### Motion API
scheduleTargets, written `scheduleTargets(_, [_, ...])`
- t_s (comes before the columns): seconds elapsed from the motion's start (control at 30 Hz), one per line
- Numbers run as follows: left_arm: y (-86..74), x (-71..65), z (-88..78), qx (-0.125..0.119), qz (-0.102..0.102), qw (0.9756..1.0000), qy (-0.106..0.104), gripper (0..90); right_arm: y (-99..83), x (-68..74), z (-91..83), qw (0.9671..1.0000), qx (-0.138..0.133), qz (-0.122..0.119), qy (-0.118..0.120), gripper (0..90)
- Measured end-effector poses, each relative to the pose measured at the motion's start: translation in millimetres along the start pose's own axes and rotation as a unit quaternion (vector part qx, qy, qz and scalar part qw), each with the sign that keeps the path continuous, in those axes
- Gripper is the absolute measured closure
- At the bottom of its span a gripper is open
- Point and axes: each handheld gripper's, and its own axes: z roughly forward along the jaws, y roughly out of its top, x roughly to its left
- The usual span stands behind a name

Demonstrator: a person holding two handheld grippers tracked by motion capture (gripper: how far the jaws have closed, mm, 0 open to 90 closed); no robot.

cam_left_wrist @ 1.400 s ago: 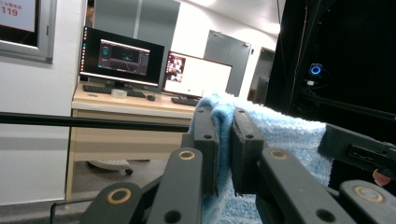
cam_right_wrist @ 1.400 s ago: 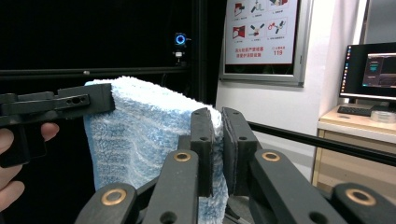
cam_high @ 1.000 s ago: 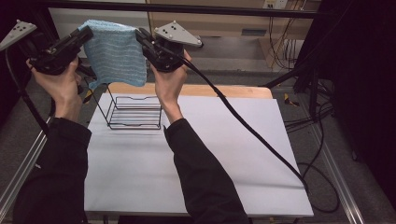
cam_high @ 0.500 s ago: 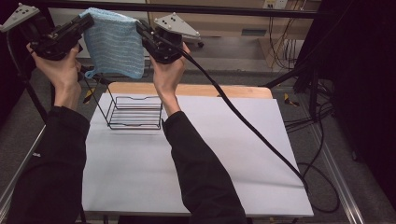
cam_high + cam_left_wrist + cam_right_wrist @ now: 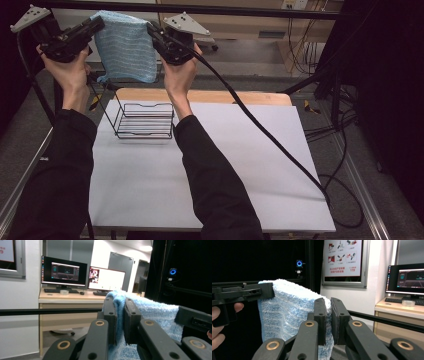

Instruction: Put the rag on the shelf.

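Note:
A light blue towel (image 5: 125,47) hangs spread between both grippers, high above the far left part of the table. My left gripper (image 5: 97,22) is shut on its upper left corner, and my right gripper (image 5: 151,29) is shut on its upper right corner. In the left gripper view the towel (image 5: 155,312) is pinched between the black jaws, with the left gripper (image 5: 120,315) closed on its edge. In the right gripper view the towel (image 5: 287,315) drapes down to the left of the right gripper (image 5: 328,315), whose jaws clamp its corner. The other gripper holds the far corner there.
A black wire basket (image 5: 145,120) stands on the white table top (image 5: 240,165) below the towel, near the far left edge. A thick black cable (image 5: 265,135) trails from the right gripper across the table to the right. A desk with monitors (image 5: 65,273) stands beyond.
Both hands have carried the towel a little upward and toward the far side in the high view, and it stays stretched between them. The basket has not moved.

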Motion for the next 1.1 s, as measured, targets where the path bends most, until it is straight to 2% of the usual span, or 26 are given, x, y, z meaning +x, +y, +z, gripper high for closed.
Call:
scheduleTargets(0.13, [-9.6,7.5,-1.9,0.003,-0.008,1.0,0.001,82.4,-4.8,-1.1,7.5,0.9999,0.009,-0.009,0.004,84.3])
scheduleTargets(0.3, [-18.0,13.8,-5.5,0.008,-0.004,0.9999,0.009,82.5,-8.9,-2.5,17.8,0.9996,0.018,-0.016,0.012,84.2])
scheduleTargets(0.5, [-33.0,22.9,-8.8,0.018,-0.011,0.9997,0.015,82.4,-20.0,-1.0,26.6,0.9988,0.041,-0.023,0.016,84.1])
scheduleTargets(0.7, [-44.1,26.5,-13.5,0.029,-0.012,0.9995,0.009,82.4,-26.8,3.2,26.2,0.9974,0.063,-0.032,0.013,83.9])
scheduleTargets(0.77, [-47.6,27.0,-15.4,0.032,-0.012,0.9994,0.006,82.4,-29.3,3.6,25.3,0.9967,0.076,-0.027,0.013,83.8])
scheduleTargets(1.1, [-62.9,28.1,-29.0,0.052,-0.011,0.9985,-0.012,82.1,-43.1,9.7,11.6,0.9939,0.103,-0.025,0.03,83.8])
